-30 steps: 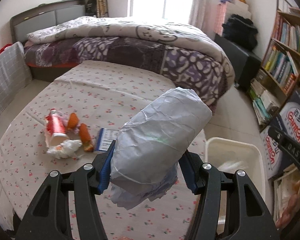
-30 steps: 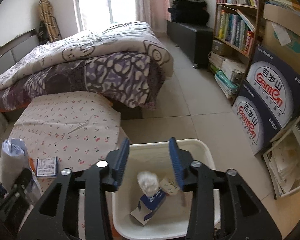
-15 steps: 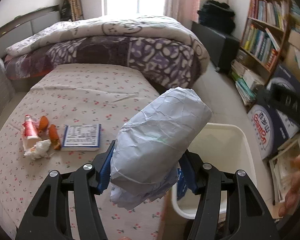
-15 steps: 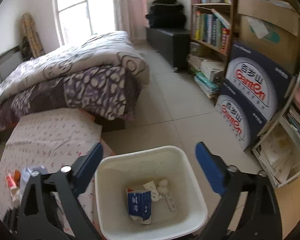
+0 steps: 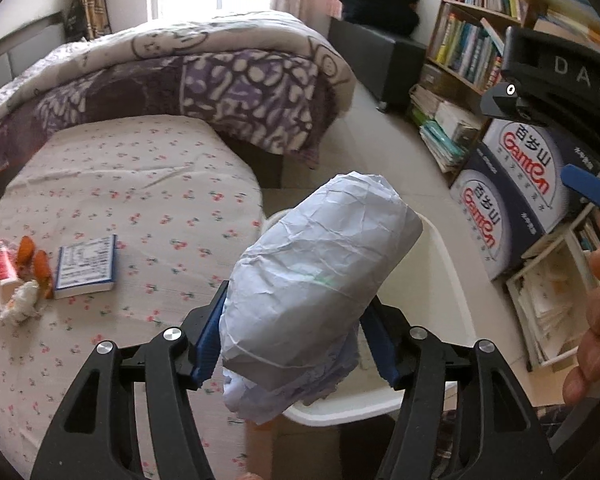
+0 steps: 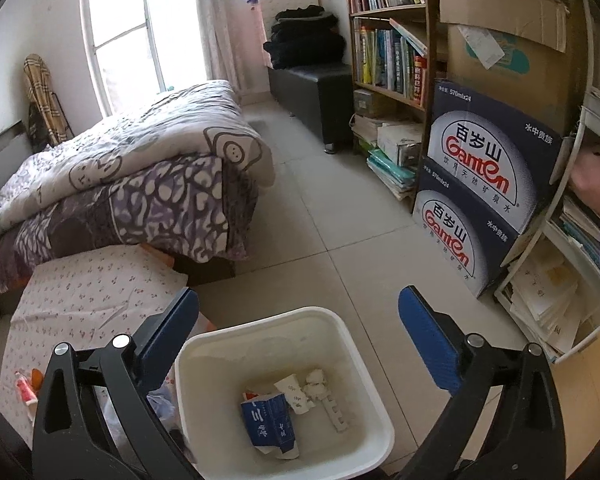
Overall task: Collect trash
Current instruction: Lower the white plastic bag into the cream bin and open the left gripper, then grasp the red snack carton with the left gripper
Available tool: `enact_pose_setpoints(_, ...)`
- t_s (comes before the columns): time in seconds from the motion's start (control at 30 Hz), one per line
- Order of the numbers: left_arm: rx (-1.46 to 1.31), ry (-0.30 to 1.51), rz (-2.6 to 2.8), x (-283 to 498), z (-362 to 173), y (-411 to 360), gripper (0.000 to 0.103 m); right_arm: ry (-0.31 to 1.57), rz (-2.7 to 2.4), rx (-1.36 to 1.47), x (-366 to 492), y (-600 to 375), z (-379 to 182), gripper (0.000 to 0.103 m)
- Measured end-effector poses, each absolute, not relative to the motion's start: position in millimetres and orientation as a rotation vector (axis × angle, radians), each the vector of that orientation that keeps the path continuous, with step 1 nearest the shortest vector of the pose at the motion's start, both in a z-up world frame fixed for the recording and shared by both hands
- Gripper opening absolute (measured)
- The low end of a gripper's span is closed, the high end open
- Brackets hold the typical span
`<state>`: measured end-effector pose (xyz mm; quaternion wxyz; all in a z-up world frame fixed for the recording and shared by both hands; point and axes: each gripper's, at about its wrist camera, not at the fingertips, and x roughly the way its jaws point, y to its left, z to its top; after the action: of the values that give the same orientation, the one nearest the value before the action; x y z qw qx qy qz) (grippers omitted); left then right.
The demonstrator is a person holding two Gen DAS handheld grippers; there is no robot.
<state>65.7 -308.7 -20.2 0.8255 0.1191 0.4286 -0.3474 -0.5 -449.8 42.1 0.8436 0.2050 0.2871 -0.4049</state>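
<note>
Left claw [image 5: 292, 344] now swung rightward, clamped on the crumpled paper bundle [image 5: 316, 284] over the white bin [image 5: 448, 280] at lower centre; right claw [image 6: 300, 340] now spread wide and empty above it; probably ready to drop; more trash [image 5: 20, 276] waiting at left on the surface [image 5: 120, 184].

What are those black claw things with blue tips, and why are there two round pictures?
They're grabbers a person holds, one per hand, each with a camera looking along its fingers, so there are two pictures. The left gripper squeezes a crumpled paper bundle above the white bin. The right gripper is open and empty over that bin, where a blue carton already lies. On the flowery cloth wait a small booklet and some wrappers.
</note>
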Motion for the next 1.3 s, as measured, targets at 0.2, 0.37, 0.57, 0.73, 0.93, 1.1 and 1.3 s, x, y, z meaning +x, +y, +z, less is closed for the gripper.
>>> enact_pose_setpoints(0.2, 0.237, 0.946, -0.799, 63, -24, -315, 0.073, 0.604, -0.870, 0.456, -6, -457, 41, 0.096)
enact_pose_setpoints(0.37, 0.216, 0.945, -0.781, 69, -21, -308, 0.075, 0.614, -0.860, 0.461, -1, -455, 39, 0.096)
enact_pose_setpoints(0.57, 0.185, 0.947, -0.739, 83, -18, -292, 0.075, 0.631, -0.841, 0.445, 9, -445, 36, 0.096)
enact_pose_setpoints(0.73, 0.174, 0.945, -0.692, 94, -16, -276, 0.076, 0.643, -0.806, 0.433, 22, -430, 36, 0.096)
enact_pose_setpoints(0.93, 0.162, 0.937, -0.618, 110, -13, -251, 0.077, 0.666, -0.760, 0.404, 40, -408, 35, 0.096)
enact_pose_setpoints(1.1, 0.169, 0.933, -0.513, 129, -13, -224, 0.080, 0.692, -0.717, 0.389, 55, -390, 31, 0.096)
enact_pose_setpoints(1.3, 0.152, 0.977, -0.366, 164, -16, -182, 0.080, 0.723, -0.668, 0.364, 74, -367, 27, 0.096)
